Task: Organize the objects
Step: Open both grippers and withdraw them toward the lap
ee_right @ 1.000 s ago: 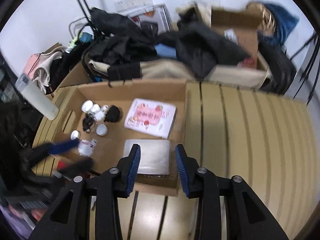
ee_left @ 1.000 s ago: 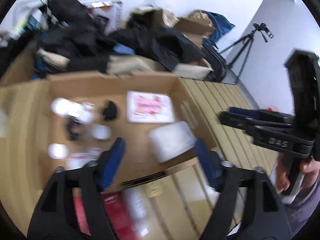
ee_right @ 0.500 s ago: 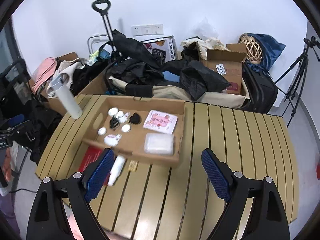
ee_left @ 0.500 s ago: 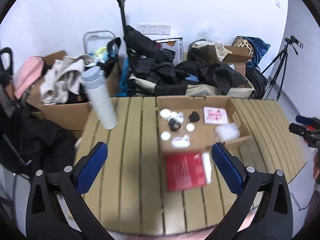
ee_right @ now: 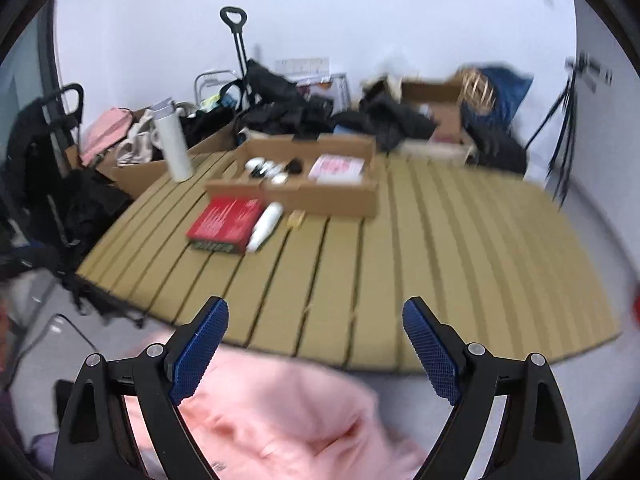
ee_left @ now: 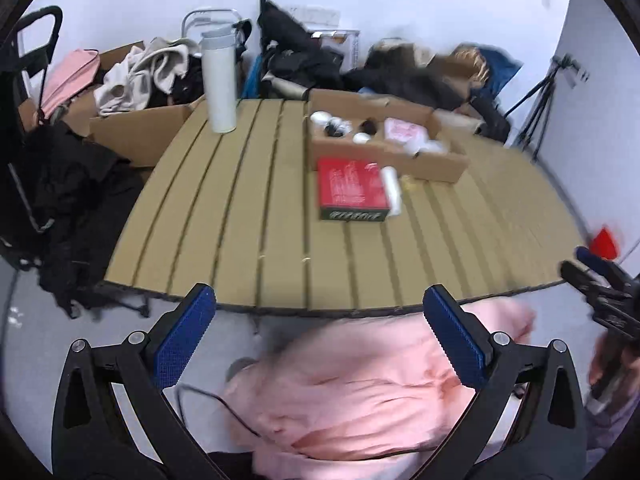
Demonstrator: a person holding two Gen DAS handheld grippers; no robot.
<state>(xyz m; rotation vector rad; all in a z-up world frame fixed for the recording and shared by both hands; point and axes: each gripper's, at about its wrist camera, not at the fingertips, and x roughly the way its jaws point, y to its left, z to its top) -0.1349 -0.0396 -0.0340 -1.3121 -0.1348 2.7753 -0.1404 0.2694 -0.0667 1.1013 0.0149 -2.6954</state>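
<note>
Currently both grippers, left gripper (ee_left: 316, 336) and right gripper (ee_right: 316, 344), gape wide, holding nothing, above pink fabric (ee_left: 360, 384). Well ahead: red box (ee_right: 224, 222), white tube (ee_right: 266, 226), then cardboard box (ee_right: 332, 198). Risk: with 2 views blurred, a hasty reach could knock the tube rolling.

Wide-open right tool (ee_right: 316, 346) above pink cloth (ee_right: 280, 412), off slatted table (ee_right: 440, 240).

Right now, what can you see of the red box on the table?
The red box is a flat rectangular carton lying on the slatted table. Its broad red top carries pale print too blurred to read, and its near edge is dark green with a light pattern. It lies just in front of the cardboard tray. A white bottle lies along its right side, seemingly touching. Neither claw is near it.
</note>
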